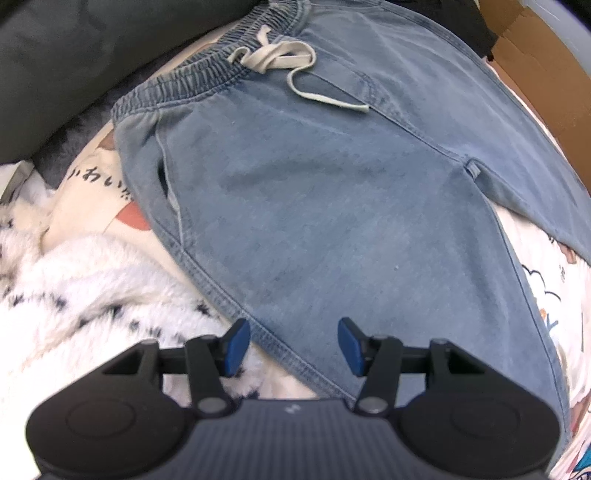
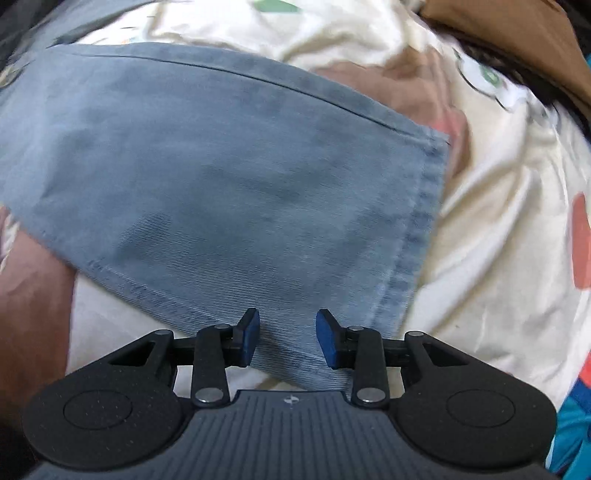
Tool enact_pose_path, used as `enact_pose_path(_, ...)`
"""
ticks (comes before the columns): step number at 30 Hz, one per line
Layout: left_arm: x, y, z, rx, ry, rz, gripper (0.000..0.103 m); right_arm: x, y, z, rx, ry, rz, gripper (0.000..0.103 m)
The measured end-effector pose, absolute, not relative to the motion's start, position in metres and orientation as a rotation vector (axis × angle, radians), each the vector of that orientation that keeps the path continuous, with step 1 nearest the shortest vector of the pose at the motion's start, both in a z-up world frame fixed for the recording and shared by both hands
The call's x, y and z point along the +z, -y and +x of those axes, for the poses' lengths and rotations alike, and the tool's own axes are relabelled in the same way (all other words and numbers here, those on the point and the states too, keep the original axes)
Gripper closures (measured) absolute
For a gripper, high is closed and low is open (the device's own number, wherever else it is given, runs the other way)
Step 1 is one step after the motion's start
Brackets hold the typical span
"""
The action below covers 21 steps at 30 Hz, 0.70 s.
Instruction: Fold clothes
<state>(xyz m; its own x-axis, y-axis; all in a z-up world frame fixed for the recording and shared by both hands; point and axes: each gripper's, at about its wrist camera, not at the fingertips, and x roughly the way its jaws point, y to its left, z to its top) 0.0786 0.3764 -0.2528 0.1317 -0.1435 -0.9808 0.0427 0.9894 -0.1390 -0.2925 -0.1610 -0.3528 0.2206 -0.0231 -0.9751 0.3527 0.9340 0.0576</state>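
Observation:
Light blue denim shorts lie spread flat on a printed cream sheet, elastic waistband and white drawstring at the far end. My left gripper is open, its blue pads either side of the near side seam of the shorts, holding nothing. In the right wrist view a leg of the shorts lies flat with its stitched hem on the right. My right gripper is open just above the near corner of that leg, with denim showing between the pads.
A fluffy white blanket with dark specks is bunched at the left. A dark grey cushion sits behind it, and a cardboard box at the far right. The cream printed sheet is rumpled right of the leg; a brown item lies beyond.

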Motion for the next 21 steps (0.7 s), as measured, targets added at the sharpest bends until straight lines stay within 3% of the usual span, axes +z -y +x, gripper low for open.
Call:
enact_pose_path(3, -0.252, -0.378, 0.077, -0.131, -1.434, -0.090, 0.047, -0.355, 0.149, -0.291, -0.212, -1.338, 0.254, 0.060)
enact_pose_path(7, -0.251, -0.377, 0.076, -0.133, -1.436, -0.090, 0.047, -0.358, 0.131, -0.285, -0.203, -1.335, 0.202, 0.044)
enact_pose_path(10, -0.250, -0.377, 0.075, -0.134, -1.437, -0.090, 0.047, -0.361, 0.117, -0.284, -0.170, -1.344, 0.127, 0.037)
enact_pose_path(21, -0.249, -0.377, 0.072, -0.143, -1.443, -0.101, 0.044, -0.359, 0.117, -0.283, -0.240, -1.316, 0.118, 0.040)
